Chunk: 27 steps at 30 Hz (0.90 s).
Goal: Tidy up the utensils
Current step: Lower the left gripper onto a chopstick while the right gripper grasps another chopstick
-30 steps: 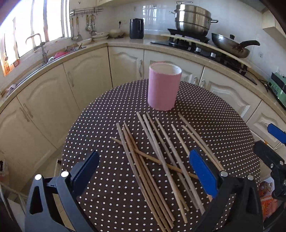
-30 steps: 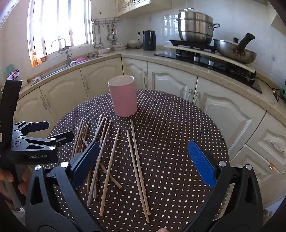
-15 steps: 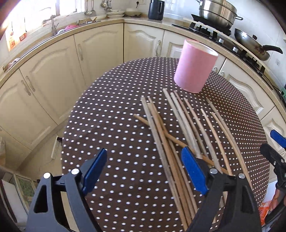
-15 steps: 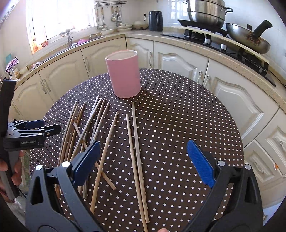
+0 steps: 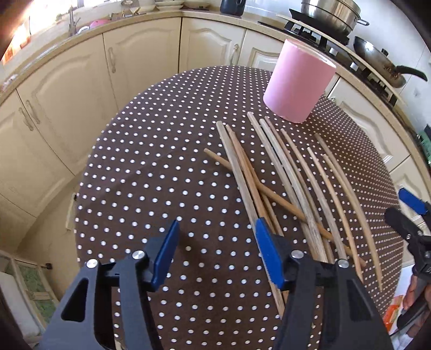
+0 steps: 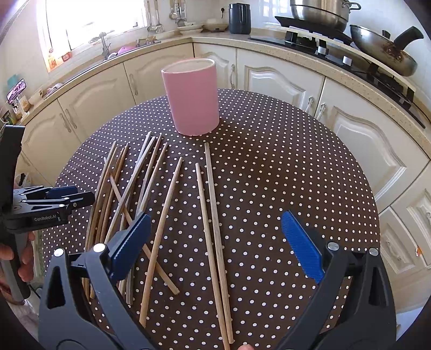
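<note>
Several wooden chopsticks lie loose on the round dotted table, some crossing. They also show in the right wrist view. A pink cylindrical holder stands upright behind them, also in the right wrist view, and looks empty. My left gripper is open and low over the near ends of the leftmost chopsticks, its right finger over them. My right gripper is open above a pair of chopsticks, holding nothing. The left gripper also shows at the left edge of the right wrist view.
Cream kitchen cabinets curve around behind the table. A stove with a steel pot and a wok is at the back right, and a sink at the back left. The table edge drops to the floor on the left.
My left gripper has moved left and down toward the table, tilting downward. My right gripper has come slightly closer and lower over the chopsticks. Nothing was grasped.
</note>
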### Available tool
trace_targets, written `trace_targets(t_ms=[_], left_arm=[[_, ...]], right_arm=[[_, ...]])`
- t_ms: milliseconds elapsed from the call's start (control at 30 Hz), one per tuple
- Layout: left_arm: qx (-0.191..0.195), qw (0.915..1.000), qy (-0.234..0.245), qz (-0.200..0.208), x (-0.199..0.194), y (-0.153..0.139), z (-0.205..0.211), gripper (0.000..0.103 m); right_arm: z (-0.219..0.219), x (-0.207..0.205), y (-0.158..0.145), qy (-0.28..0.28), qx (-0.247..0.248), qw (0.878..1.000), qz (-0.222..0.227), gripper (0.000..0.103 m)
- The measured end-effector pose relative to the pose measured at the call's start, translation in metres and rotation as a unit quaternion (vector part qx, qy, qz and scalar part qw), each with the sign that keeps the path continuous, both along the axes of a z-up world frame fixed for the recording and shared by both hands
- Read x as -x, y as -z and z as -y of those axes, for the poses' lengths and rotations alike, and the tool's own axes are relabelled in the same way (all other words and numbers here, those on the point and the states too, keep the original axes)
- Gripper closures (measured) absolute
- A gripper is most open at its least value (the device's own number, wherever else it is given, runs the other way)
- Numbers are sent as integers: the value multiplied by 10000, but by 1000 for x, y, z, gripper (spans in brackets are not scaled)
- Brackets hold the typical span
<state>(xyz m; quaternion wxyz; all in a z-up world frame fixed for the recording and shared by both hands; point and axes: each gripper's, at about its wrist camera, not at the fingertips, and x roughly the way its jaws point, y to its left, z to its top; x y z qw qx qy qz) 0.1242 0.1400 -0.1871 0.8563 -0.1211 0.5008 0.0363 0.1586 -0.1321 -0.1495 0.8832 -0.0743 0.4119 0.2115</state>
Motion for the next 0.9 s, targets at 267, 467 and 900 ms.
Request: trace_targets(t_ms=[267, 467, 900], left_arm=[[218, 9998, 1, 9, -1, 1, -7, 50], [294, 9996, 18, -7, 2, 0, -8, 50], [464, 9989, 21, -71, -12, 0, -2, 51]], right_arm=[[2, -6, 5, -10, -44, 9998, -183, 8], [2, -9, 7, -43, -81, 9995, -302, 8], [2, -24, 13, -129, -178, 9977, -635, 8]])
